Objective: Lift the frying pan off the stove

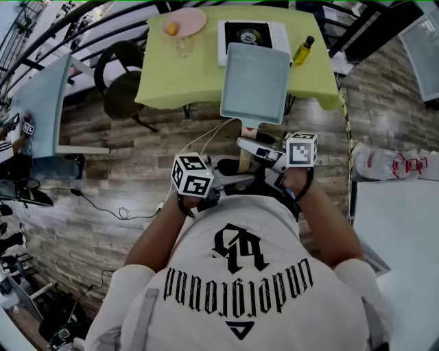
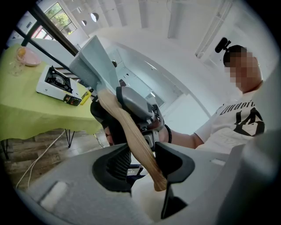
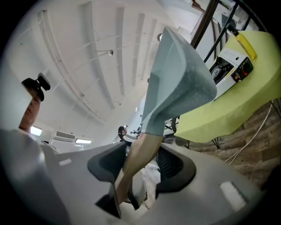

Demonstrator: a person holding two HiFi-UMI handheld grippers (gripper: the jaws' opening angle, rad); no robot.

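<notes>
The biggest thing is the table, which is covered with a soft yellow-green cloth.

Next comes the frying pan. It is square with round corners and low walls, and it is pale blue-grey and smooth. It is held up in the air over the near edge of the table, just in front of the stove, and nothing under it is touched. Nothing can be seen inside it. The pan is thought to be hard and stiff, most likely metal. Most of its weight is thought to be out at the far end, so it could dip down if it is held loosely.

The stove is a flat white box with a round black burner on top, and it is set on the cloth.

The best place to hold the pan is the handle. It is long, slim and made of light brown wood, and it gets thicker near the pan. Wood like this is judged not to be slippery.

The handle is gripped by both grippers. The left gripper is closed narrowly on the thin free end. The right gripper is closed on the thicker part near the pan, so its jaws are set wider.

Smaller things are left on the cloth. A round pink plate has a small orange fruit on it. A little bottle of yellow oil is set beside the stove.
</notes>
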